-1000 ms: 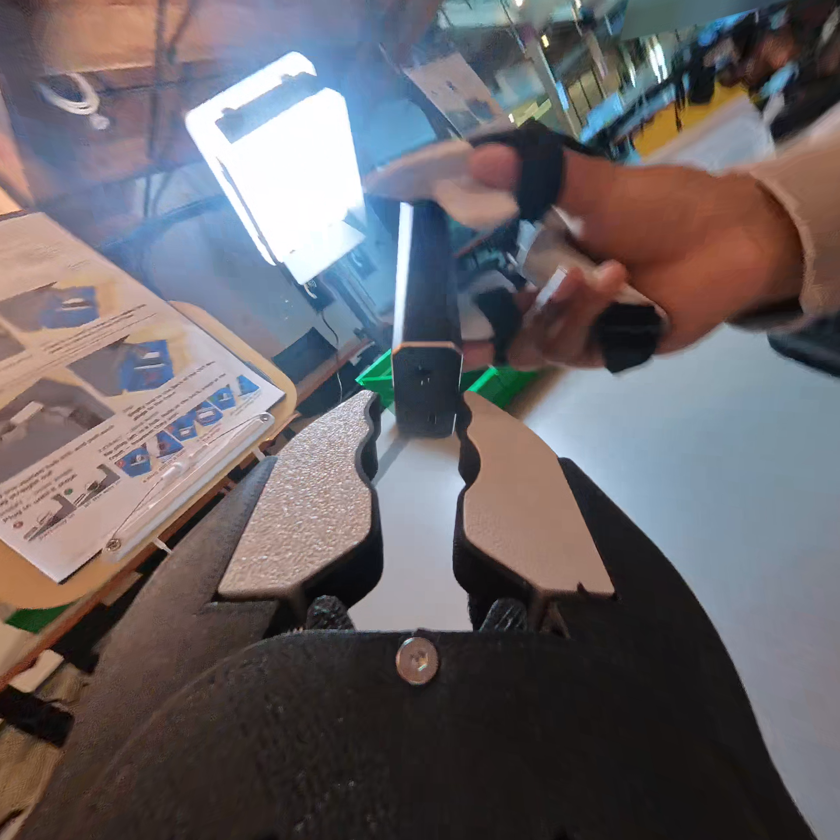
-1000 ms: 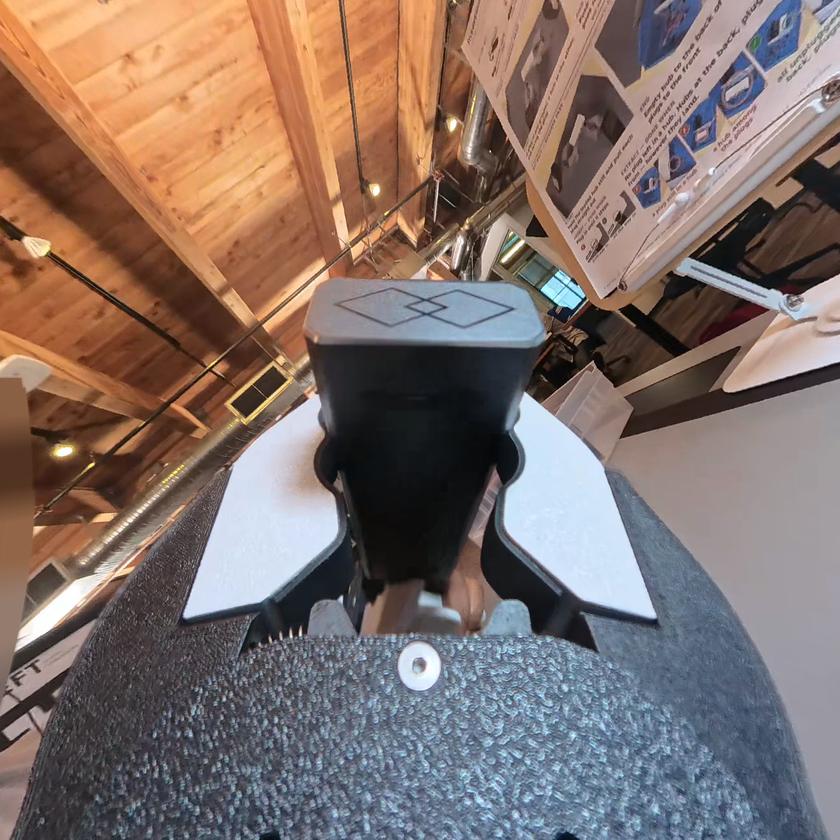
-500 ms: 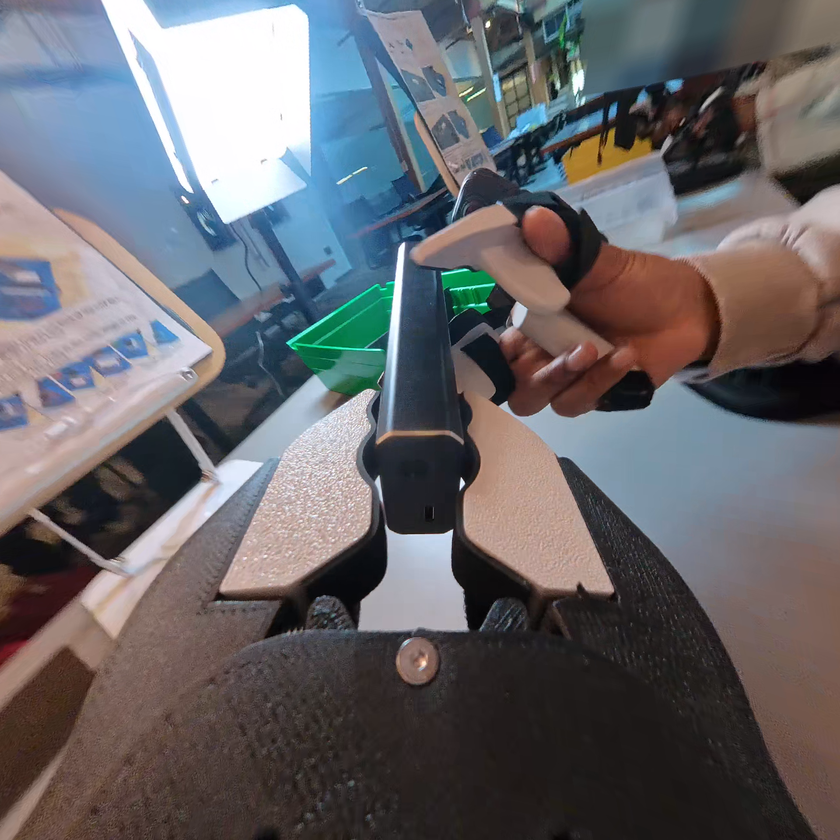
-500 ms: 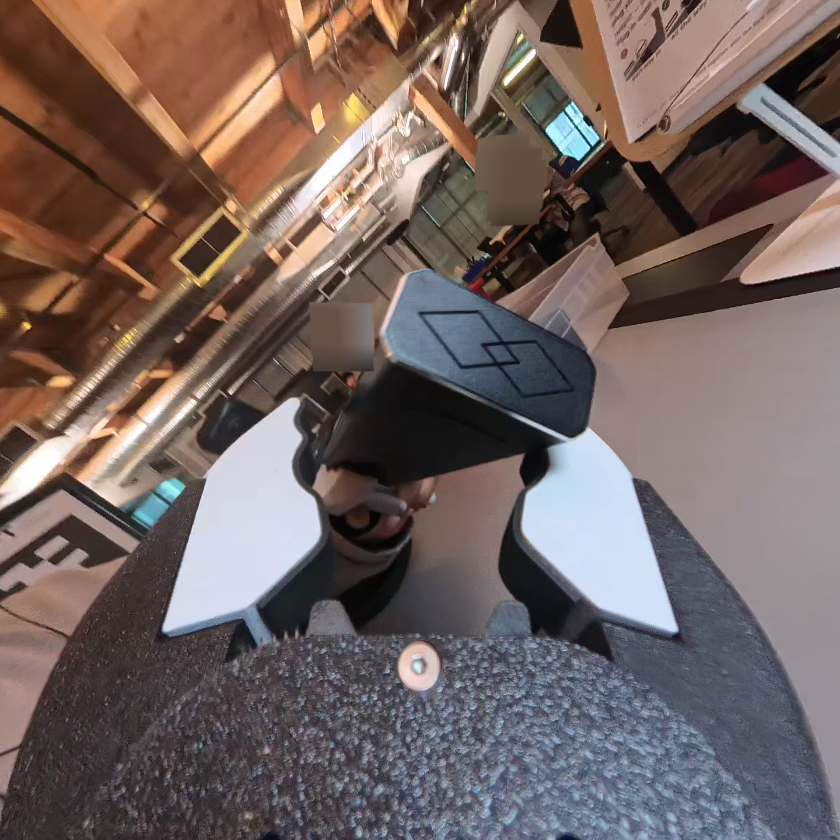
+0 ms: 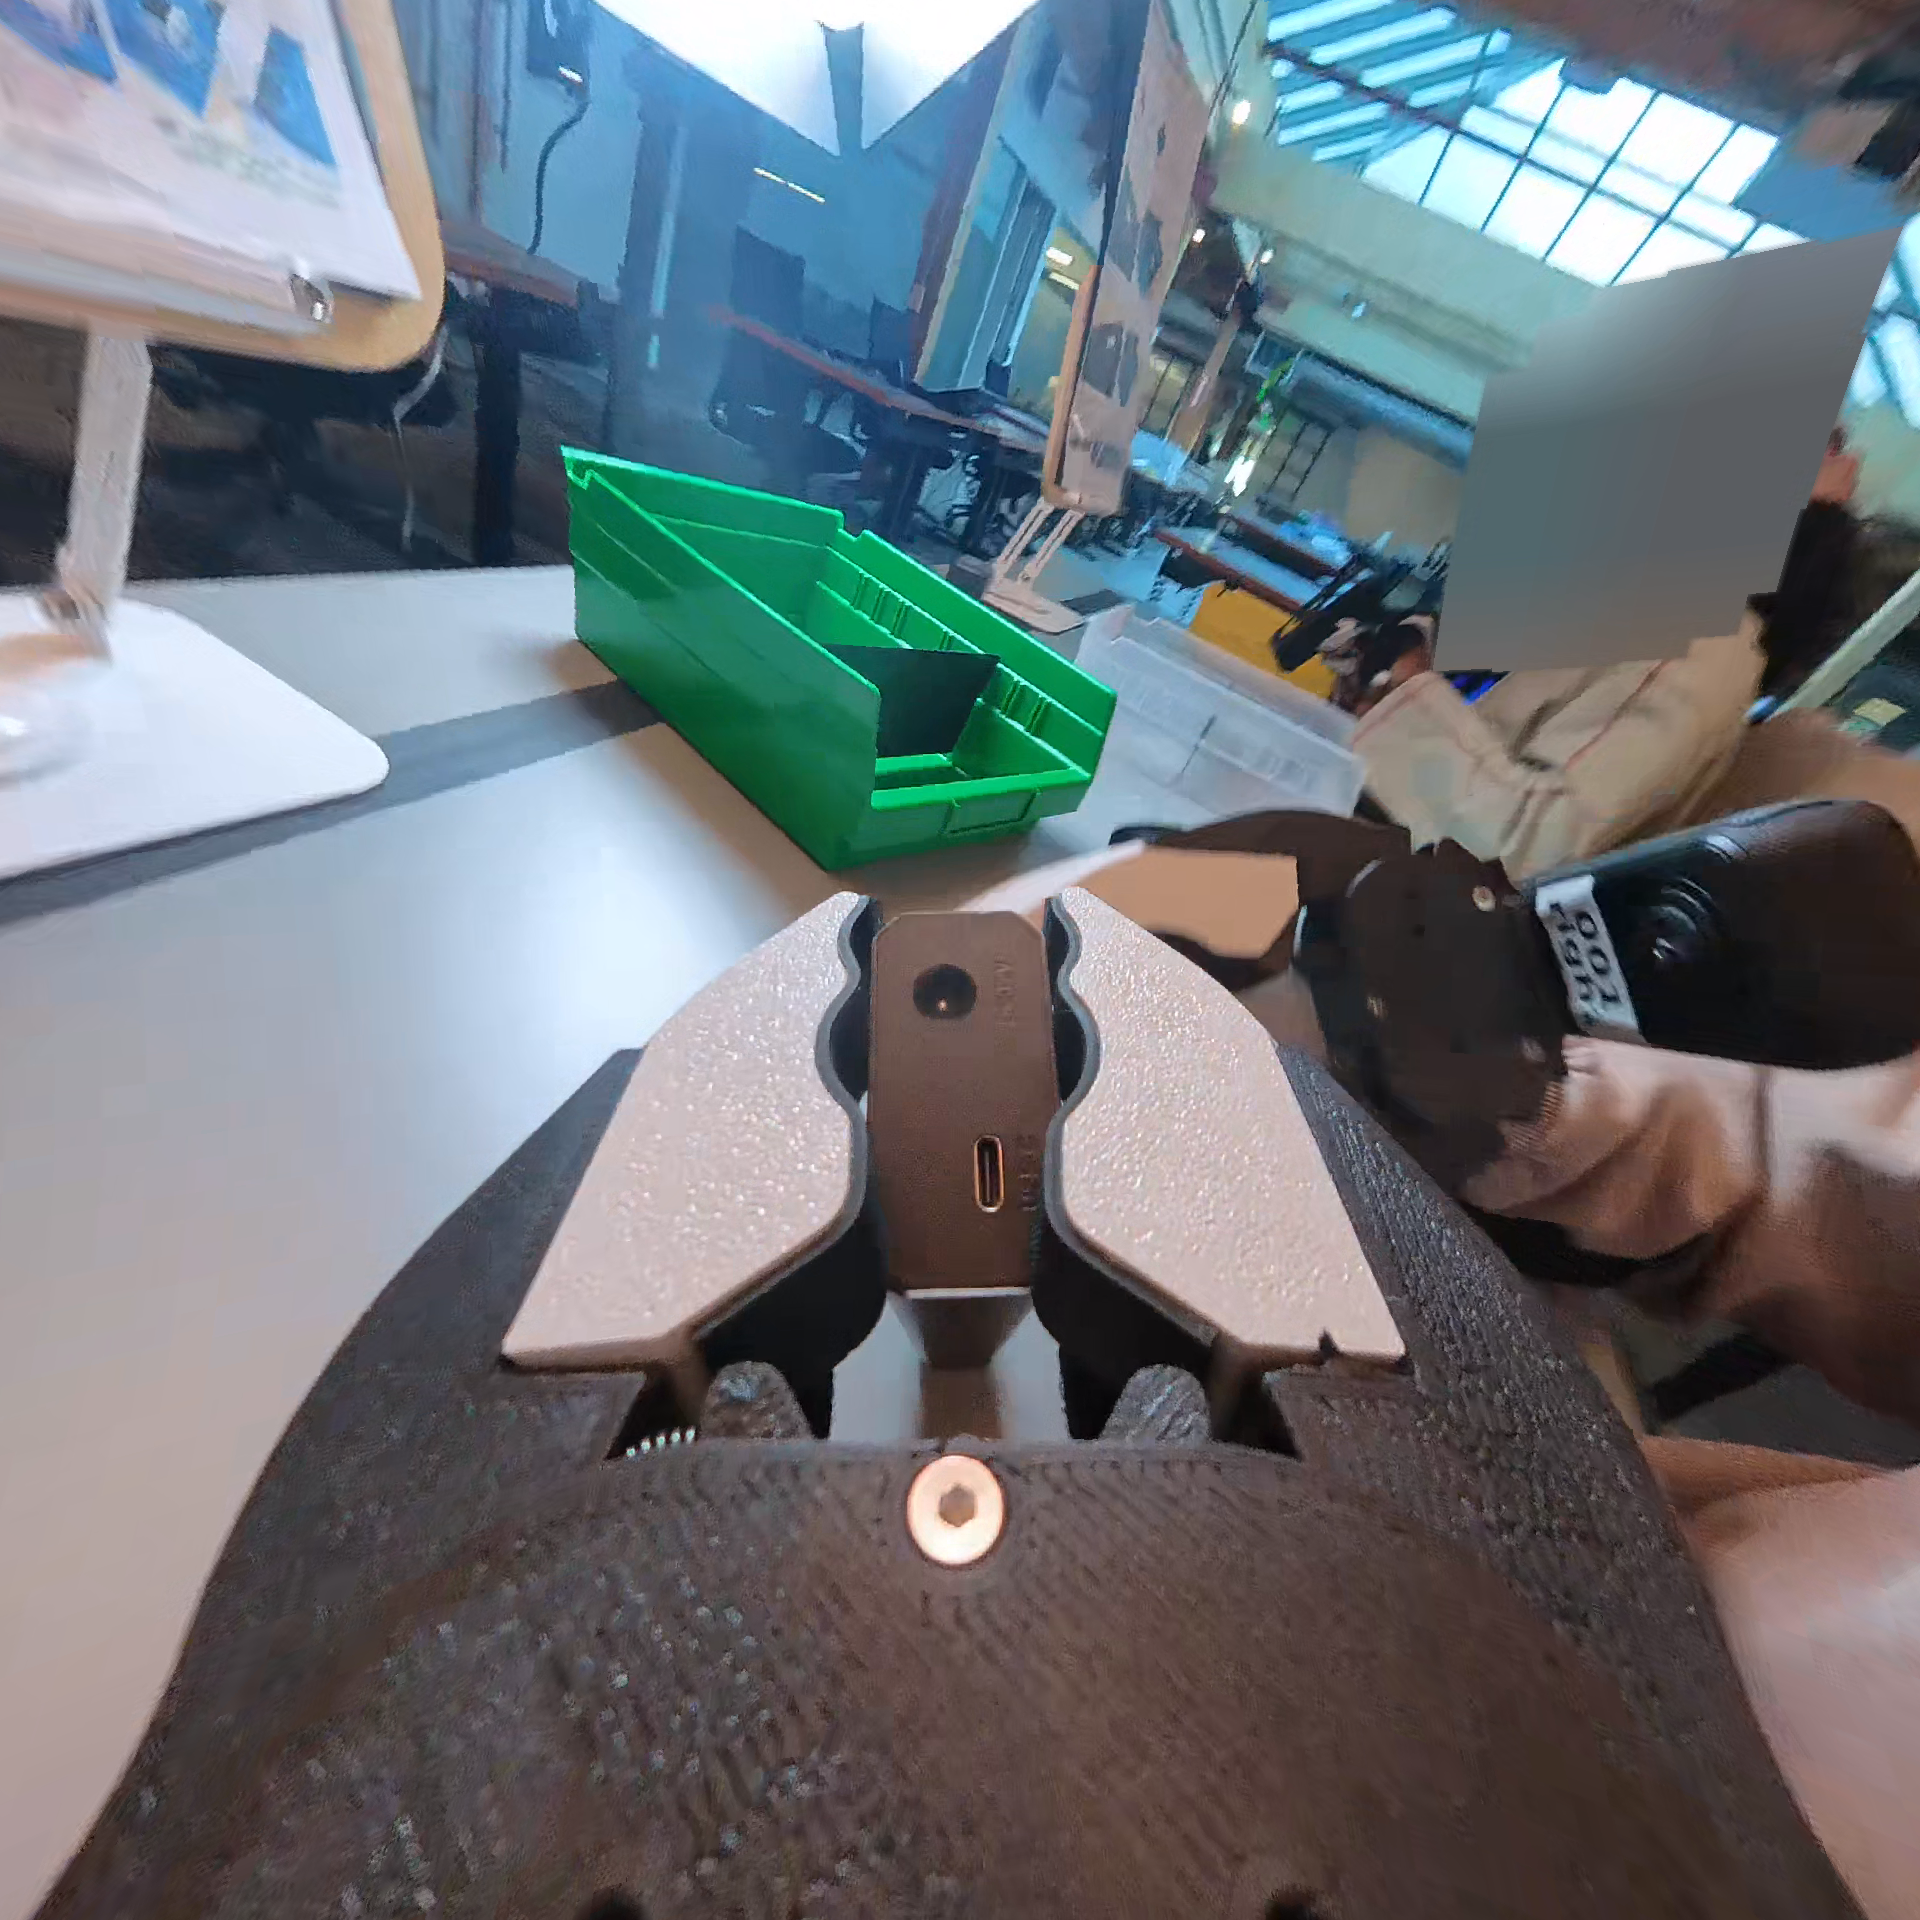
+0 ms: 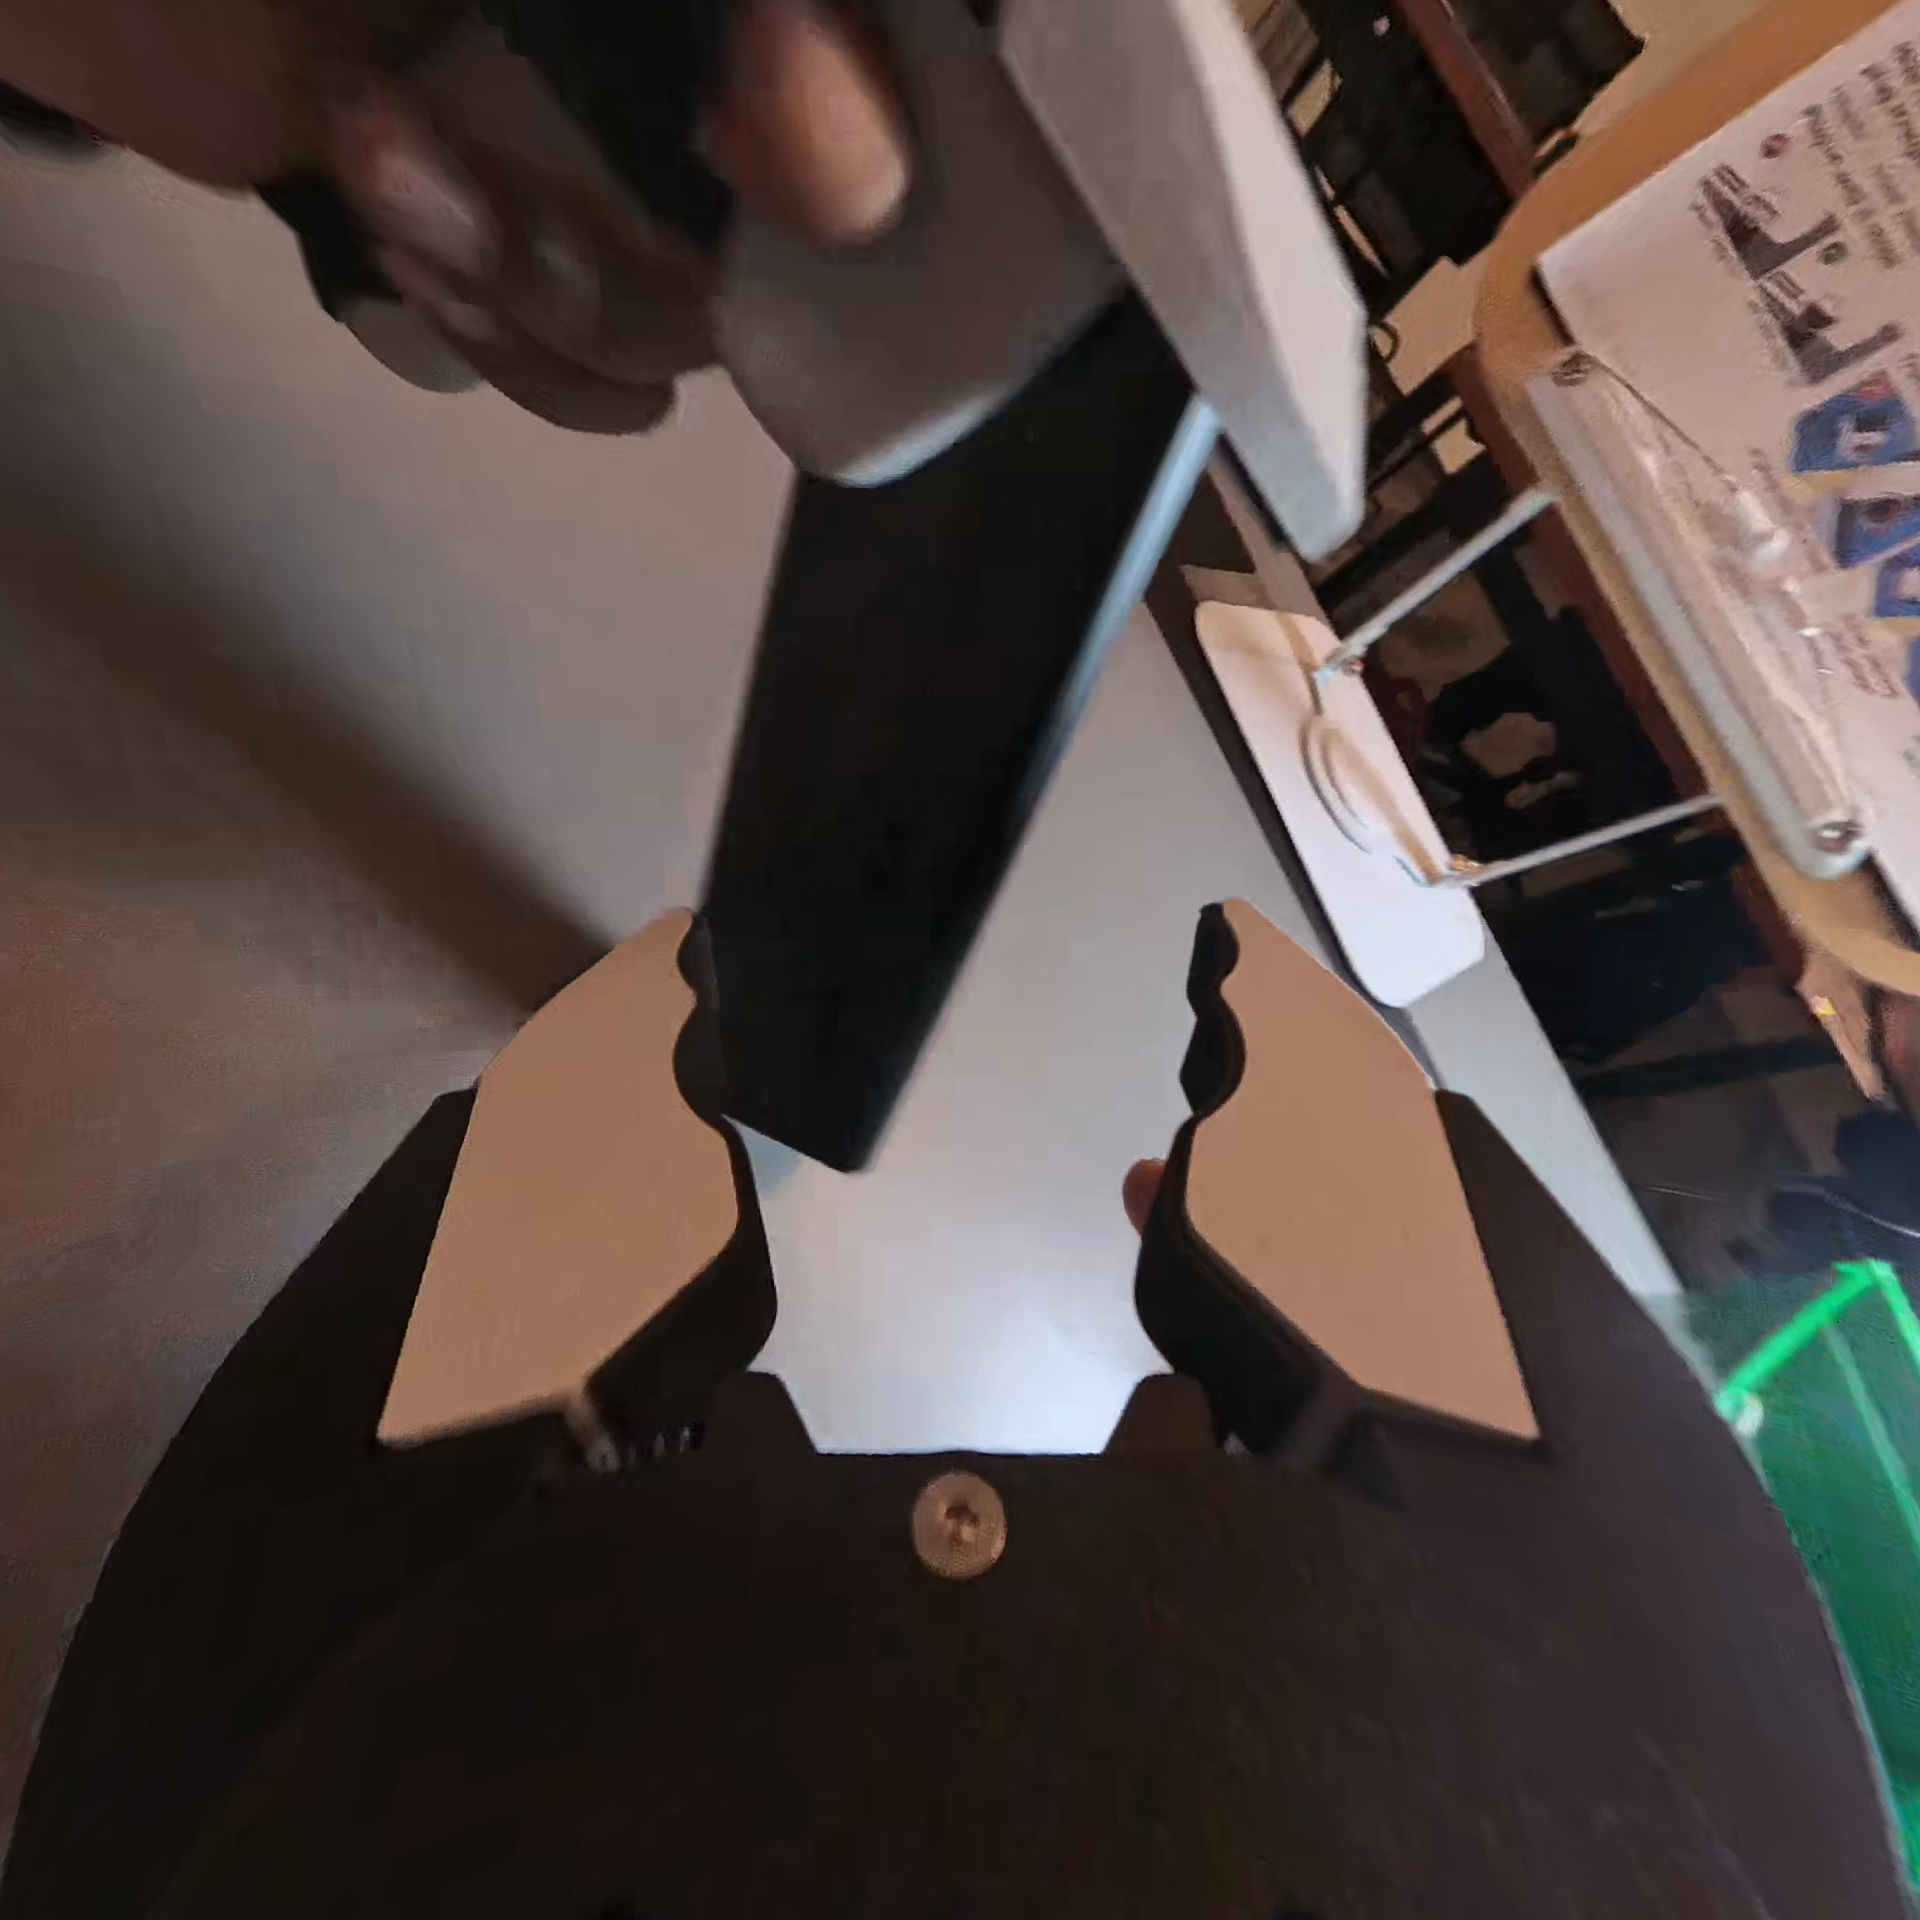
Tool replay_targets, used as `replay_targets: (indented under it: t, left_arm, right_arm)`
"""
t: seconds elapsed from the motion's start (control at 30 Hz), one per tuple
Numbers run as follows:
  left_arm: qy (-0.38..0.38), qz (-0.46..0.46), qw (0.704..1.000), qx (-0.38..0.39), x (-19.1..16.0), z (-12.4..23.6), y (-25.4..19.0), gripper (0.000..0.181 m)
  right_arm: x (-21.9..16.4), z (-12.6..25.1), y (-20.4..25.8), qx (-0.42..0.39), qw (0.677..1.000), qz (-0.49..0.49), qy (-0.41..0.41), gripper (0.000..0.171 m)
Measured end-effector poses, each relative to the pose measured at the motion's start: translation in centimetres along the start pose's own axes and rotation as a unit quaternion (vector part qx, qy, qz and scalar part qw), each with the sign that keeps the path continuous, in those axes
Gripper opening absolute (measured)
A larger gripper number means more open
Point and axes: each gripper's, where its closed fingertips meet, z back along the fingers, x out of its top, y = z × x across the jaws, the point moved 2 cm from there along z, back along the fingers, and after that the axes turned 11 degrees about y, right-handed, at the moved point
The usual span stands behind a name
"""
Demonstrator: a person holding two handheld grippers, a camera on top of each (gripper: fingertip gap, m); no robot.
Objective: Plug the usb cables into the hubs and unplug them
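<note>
My left gripper [image 5: 956,914] is shut on a black USB hub [image 5: 956,1101]; its end face, with a round socket and a small oval port, points at the camera. My right gripper [image 6: 956,925] is open, jaws wide apart. The hub's far end [image 6: 894,831] reaches down between them and lies against the left finger [image 6: 582,1164], not clamped. The right gripper also shows in the left wrist view [image 5: 1195,883], just right of the hub, held by a hand. The left gripper's white finger [image 6: 1195,239] and the hand holding it are at the top of the right wrist view. No cable is visible.
A green plastic bin [image 5: 831,665] stands on the grey table [image 5: 260,1039] beyond the hub; it also shows in the right wrist view [image 6: 1829,1455]. An instruction board [image 5: 208,135] on a white stand base [image 5: 156,727] is at the left. A clear bin [image 5: 1216,707] sits behind. My hands' fingertips stand some 7 centimeters from each other.
My right gripper has opened and let go of the hub. My left gripper keeps the hub and has swung down toward the table, so the green bin is now in full view.
</note>
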Motion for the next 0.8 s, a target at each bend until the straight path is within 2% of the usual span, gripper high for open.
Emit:
replay_targets:
  t: [0.07,0.13,0.2,0.27,0.33,0.37,0.43,0.5,0.57,0.63,0.7,0.8]
  left_arm:
    - [0.002,-0.030,0.999,0.018,1.0,-0.6,-1.0,0.031]
    - [-0.002,-0.022,0.999,0.024,2.0,-1.3,-1.9,0.031]
    - [-0.009,-0.019,0.999,0.043,3.0,-2.0,-2.3,0.031]
    - [-0.019,-0.039,0.997,0.063,3.7,-2.3,-2.7,0.031]
    - [-0.022,-0.079,0.995,0.051,4.0,-2.5,-3.9,0.031]
    - [-0.030,-0.100,0.994,0.035,4.2,-2.2,-4.5,0.034]
    - [-0.056,-0.134,0.989,0.001,4.8,-1.2,-5.7,0.052]
    - [-0.034,-0.177,0.982,-0.052,4.1,-0.7,-6.8,0.063]
    - [0.010,-0.218,0.971,-0.098,2.5,-0.7,-7.5,0.074]
    - [0.023,-0.226,0.962,-0.154,1.5,-0.5,-8.7,0.072]
    - [0.027,-0.215,0.957,-0.194,1.1,-0.6,-10.0,0.068]
    - [0.057,-0.208,0.953,-0.210,0.1,-1.2,-11.2,0.066]
  right_arm:
    - [1.4,-0.2,0.6,0.021,0.999,-0.045,-0.016,0.086]
    - [1.9,-0.6,-0.6,-0.010,0.997,-0.071,-0.012,0.074]
    - [1.5,-0.9,-2.3,-0.064,0.996,-0.060,-0.001,0.069]
    - [1.3,-0.5,-3.8,-0.086,0.995,-0.046,-0.024,0.065]
    - [1.1,0.5,-4.3,-0.080,0.995,-0.031,-0.049,0.063]
    - [1.0,1.1,-4.4,-0.060,0.995,-0.054,-0.066,0.063]
    - [1.4,2.4,-4.3,0.018,0.985,-0.117,-0.124,0.063]
    - [2.1,4.1,-3.5,0.127,0.960,-0.148,-0.200,0.062]
    - [3.3,6.7,-2.0,0.273,0.901,-0.177,-0.286,0.062]
    - [4.2,8.3,-0.4,0.371,0.850,-0.191,-0.321,0.062]
    - [4.6,8.5,1.6,0.419,0.835,-0.176,-0.312,0.062]
    - [4.9,7.9,3.1,0.425,0.838,-0.167,-0.298,0.061]
